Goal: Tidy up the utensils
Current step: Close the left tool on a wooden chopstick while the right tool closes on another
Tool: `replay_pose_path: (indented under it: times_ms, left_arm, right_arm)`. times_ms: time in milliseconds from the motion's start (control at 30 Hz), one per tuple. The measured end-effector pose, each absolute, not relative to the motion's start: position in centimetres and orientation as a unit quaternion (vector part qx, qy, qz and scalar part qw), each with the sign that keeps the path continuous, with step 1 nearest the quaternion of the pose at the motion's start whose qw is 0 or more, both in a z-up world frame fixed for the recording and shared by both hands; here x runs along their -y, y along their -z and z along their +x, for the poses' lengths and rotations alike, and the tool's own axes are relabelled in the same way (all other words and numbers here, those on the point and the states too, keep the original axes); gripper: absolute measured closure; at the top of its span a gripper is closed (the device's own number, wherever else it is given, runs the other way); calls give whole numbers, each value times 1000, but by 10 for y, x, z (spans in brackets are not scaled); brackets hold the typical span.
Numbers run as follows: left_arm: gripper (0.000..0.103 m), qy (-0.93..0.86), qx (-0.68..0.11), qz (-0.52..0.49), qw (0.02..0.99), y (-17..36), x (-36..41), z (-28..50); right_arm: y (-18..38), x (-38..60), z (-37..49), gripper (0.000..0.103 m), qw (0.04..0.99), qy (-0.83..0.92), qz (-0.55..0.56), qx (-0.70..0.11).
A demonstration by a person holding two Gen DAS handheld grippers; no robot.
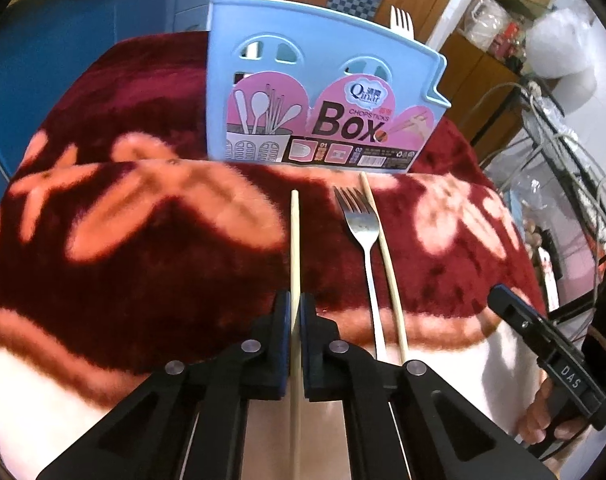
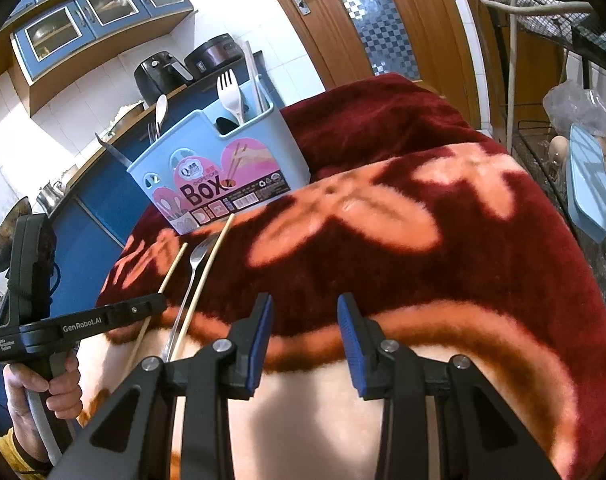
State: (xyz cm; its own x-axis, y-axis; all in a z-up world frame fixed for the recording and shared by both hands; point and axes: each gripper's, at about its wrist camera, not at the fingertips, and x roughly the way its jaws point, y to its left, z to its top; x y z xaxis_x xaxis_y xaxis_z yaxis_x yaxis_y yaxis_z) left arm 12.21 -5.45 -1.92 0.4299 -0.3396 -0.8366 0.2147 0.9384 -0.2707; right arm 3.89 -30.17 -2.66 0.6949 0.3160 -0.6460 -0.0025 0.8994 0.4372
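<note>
A light blue chopstick box (image 1: 323, 92) stands on the red flowered blanket (image 1: 143, 220); it also shows in the right wrist view (image 2: 223, 168) with a white plastic fork (image 2: 229, 94) and other utensils in it. My left gripper (image 1: 295, 312) is shut on a wooden chopstick (image 1: 295, 232) that lies on the blanket. A metal fork (image 1: 361, 228) and a second chopstick (image 1: 383, 248) lie just right of it. My right gripper (image 2: 305, 320) is open and empty above the blanket's near edge, right of the utensils.
A wire rack (image 2: 563, 120) with eggs and a blue tray (image 2: 589, 184) stands at the right. A blue kitchen counter (image 2: 103, 184) with appliances lies behind the box. A wooden door (image 2: 343, 12) is at the back.
</note>
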Motion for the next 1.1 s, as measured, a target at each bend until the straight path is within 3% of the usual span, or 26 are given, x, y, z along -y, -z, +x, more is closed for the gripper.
replay_pose_path:
  times_ms: [233,633,1100]
  left_arm:
    - [99,172,-480,-105,854,15,35,114]
    - [99,136,-406,-80,900,-6,1,102]
    - [99,118,-373,-68,918,-9,-16,93]
  right_arm:
    - [24,293,43,66,893,-94,193,-395]
    - [16,251,69,66,876,-121,149,-443]
    - [12,204,103,68,856,-127,77,-495]
